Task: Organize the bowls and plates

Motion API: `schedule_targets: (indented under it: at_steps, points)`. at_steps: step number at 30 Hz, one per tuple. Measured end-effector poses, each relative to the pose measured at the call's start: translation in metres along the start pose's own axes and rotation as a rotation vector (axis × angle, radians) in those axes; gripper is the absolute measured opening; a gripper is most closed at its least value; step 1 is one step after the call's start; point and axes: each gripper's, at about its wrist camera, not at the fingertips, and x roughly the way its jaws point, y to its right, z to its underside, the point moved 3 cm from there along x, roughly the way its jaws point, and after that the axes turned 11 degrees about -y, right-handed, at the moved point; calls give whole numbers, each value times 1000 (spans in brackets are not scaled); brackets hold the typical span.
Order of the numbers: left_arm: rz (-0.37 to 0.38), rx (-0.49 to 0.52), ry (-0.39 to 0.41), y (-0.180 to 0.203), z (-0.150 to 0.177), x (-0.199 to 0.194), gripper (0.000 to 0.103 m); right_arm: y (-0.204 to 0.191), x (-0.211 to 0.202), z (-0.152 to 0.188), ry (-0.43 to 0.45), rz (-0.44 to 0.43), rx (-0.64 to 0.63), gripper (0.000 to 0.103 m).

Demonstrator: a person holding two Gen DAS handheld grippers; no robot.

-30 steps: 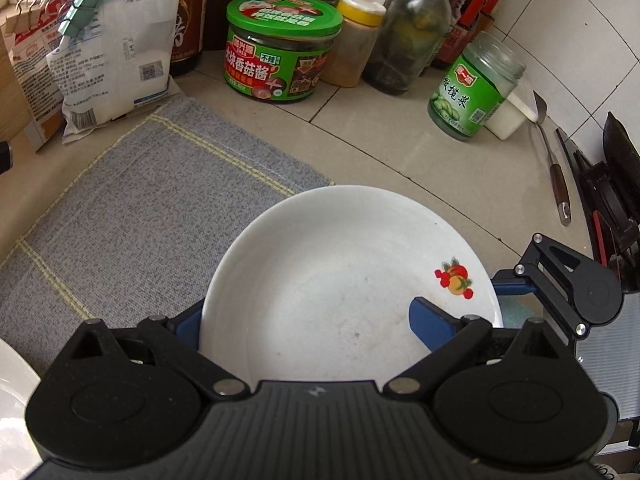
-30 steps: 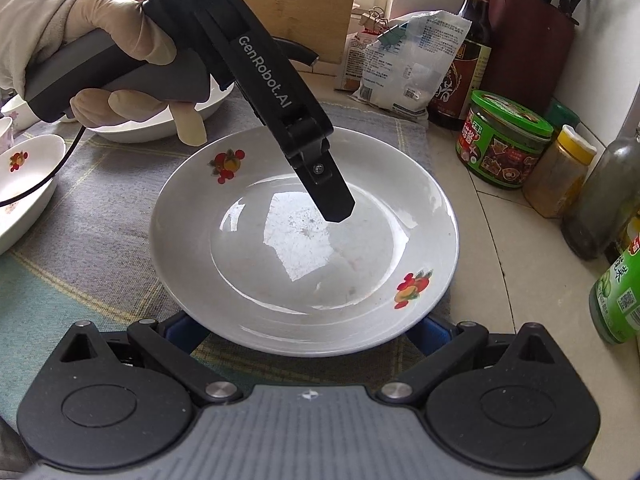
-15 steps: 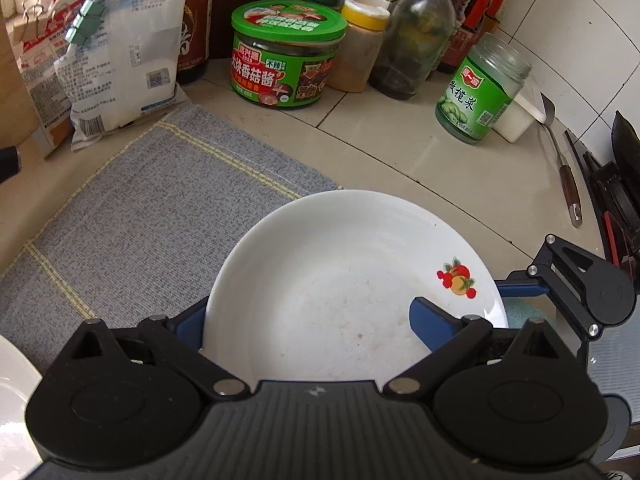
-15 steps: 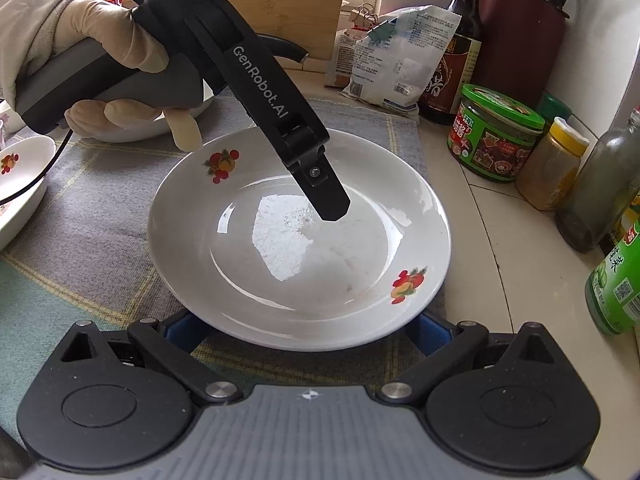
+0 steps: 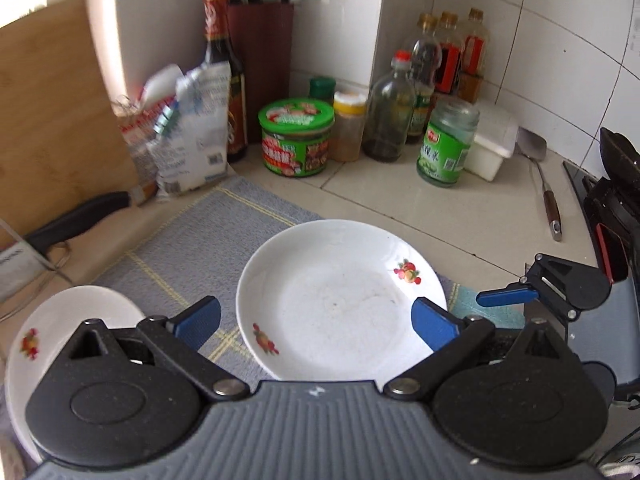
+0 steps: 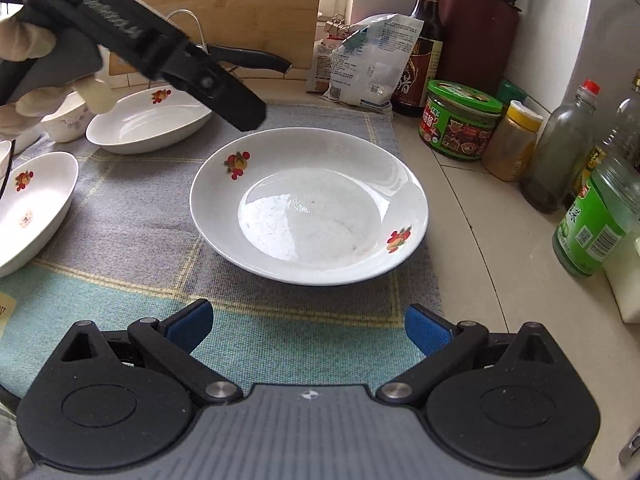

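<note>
A white fruit-patterned plate [image 6: 309,204] sits on the grey mat [image 6: 132,220] by the jars, as the left gripper [image 5: 316,322], jaws just spread wider, and the right gripper [image 6: 306,326] both hang empty with fingers apart.

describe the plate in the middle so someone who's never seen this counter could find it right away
Start at the grey woven mat on the tiled counter. Near its right edge, just left of the green-lidded jar, a round white plate sits alone. Unlike the oval dishes to its left, it is a full circle, with two small red fruit prints on opposite sides of its rim.
</note>
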Motion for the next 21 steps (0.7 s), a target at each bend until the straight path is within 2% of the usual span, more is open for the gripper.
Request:
schedule_targets:
  at_steps: [4, 8, 21]
  points:
    - [-82, -27, 73, 14, 27, -32, 102, -7, -12, 4, 23, 3, 19, 103]
    - [-121, -114, 99, 24, 59, -53, 102, -16, -21, 8, 37, -33, 21, 103]
    - [-297, -379, 27, 23, 173, -93, 102, -68, -12, -1, 15, -195, -123, 103]
